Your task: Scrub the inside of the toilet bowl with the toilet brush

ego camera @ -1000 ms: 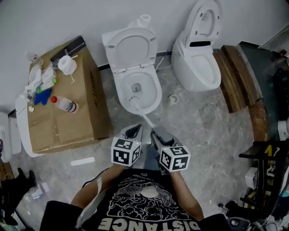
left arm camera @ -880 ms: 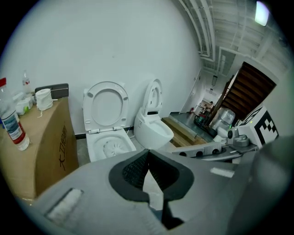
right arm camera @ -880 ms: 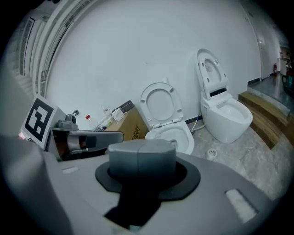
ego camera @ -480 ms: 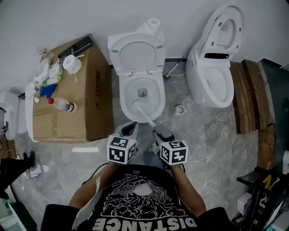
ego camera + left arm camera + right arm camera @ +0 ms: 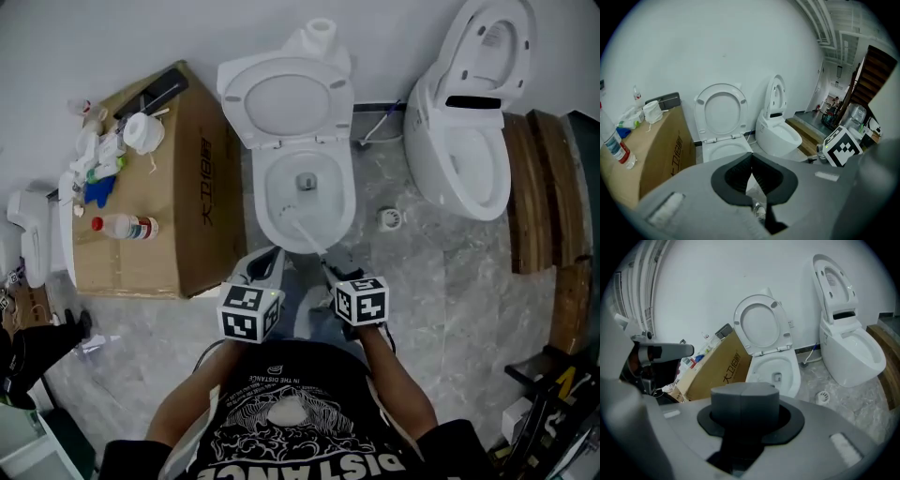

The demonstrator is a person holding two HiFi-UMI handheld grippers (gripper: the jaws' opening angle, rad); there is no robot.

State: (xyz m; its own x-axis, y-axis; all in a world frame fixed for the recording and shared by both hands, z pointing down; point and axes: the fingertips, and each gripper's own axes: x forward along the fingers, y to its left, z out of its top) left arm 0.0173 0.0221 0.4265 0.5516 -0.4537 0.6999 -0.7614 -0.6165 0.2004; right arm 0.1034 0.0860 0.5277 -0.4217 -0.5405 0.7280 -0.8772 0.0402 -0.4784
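Observation:
The white toilet stands with its lid up against the wall, also in the left gripper view and the right gripper view. A white toilet brush slants from the bowl's near side back to my right gripper, which is shut on its handle. In the right gripper view a grey block fills the right gripper and hides the brush head. My left gripper hovers beside the right one at the bowl's front rim, jaws together and empty.
A cardboard box left of the toilet carries bottles and cloths. A second toilet stands to the right, with wooden steps beyond it. A round floor drain lies between the toilets. A person's torso fills the near edge.
The head view has swung, so the toilet sits slightly further right. Both grippers are closer to the bowl's front rim. The brush stays in the near part of the bowl.

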